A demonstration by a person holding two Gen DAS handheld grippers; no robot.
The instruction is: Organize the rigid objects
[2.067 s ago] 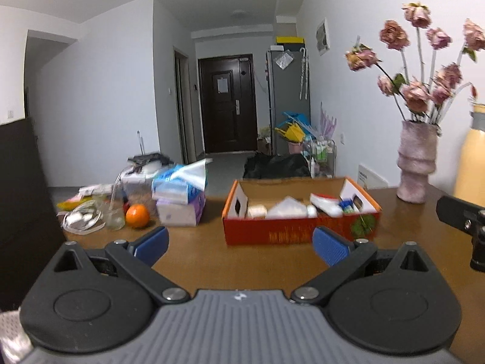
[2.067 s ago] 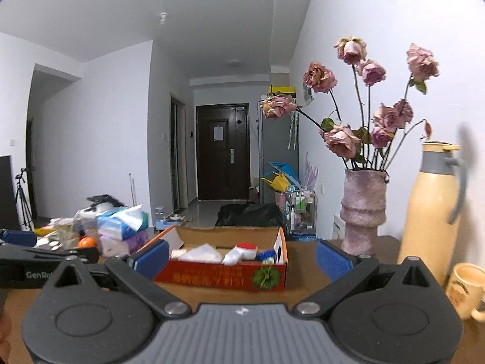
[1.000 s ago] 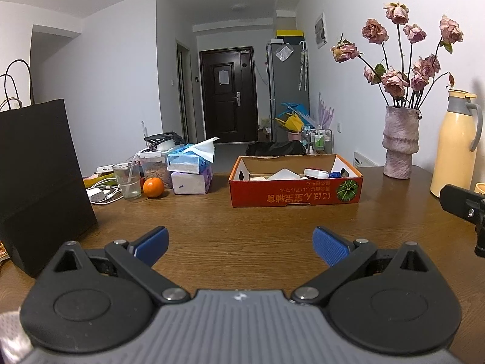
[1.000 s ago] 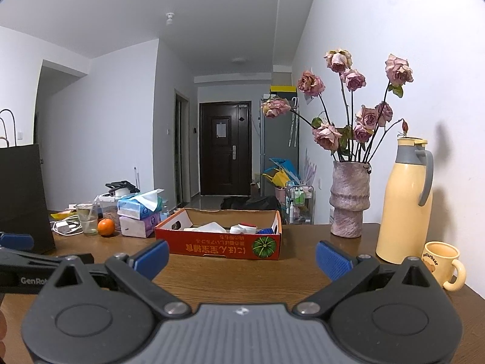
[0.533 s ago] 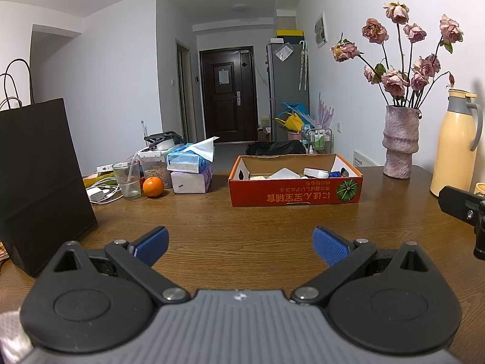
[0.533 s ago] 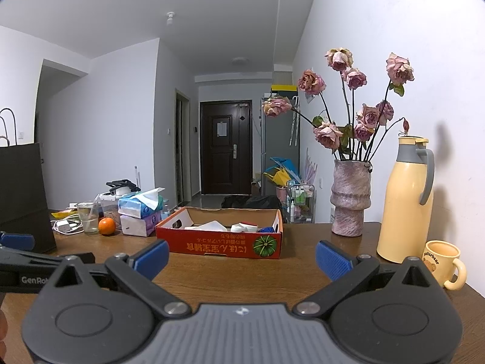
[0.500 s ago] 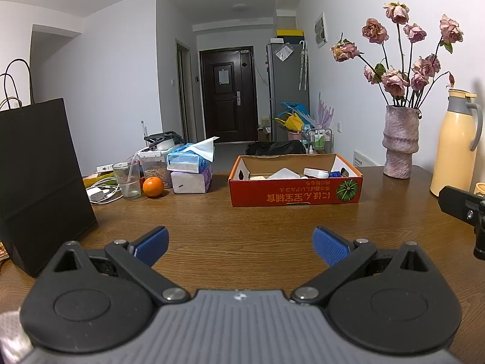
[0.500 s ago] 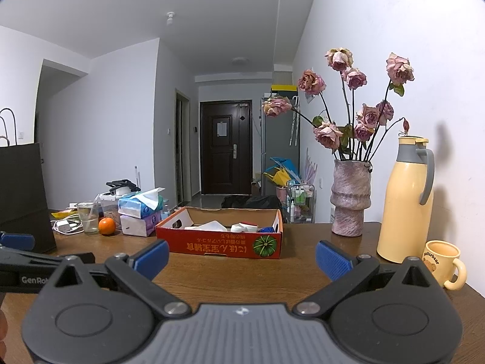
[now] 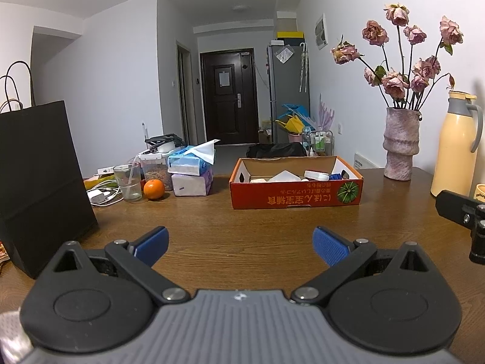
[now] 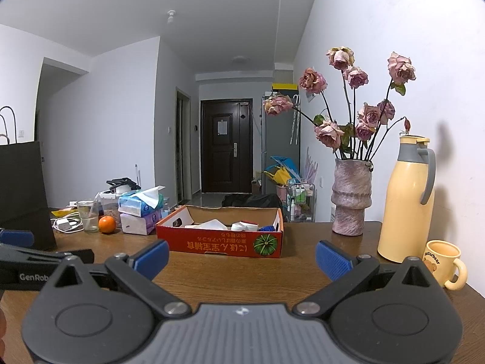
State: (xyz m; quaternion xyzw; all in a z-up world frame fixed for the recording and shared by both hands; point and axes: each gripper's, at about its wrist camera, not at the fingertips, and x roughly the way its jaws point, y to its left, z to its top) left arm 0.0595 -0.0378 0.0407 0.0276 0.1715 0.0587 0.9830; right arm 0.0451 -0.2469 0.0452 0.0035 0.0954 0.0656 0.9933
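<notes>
Though well apart, box (image 9: 295, 198) beyond left gripper (image 9: 239, 242).

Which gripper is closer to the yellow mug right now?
Right. The right gripper has the yellow mug just off its right finger; the left gripper sits further left, with the mug barely visible at the frame's right edge.

"genrob" on left hand-held gripper (image 10: 33, 261), "butterbear" on mug (image 10: 443, 263)
</notes>
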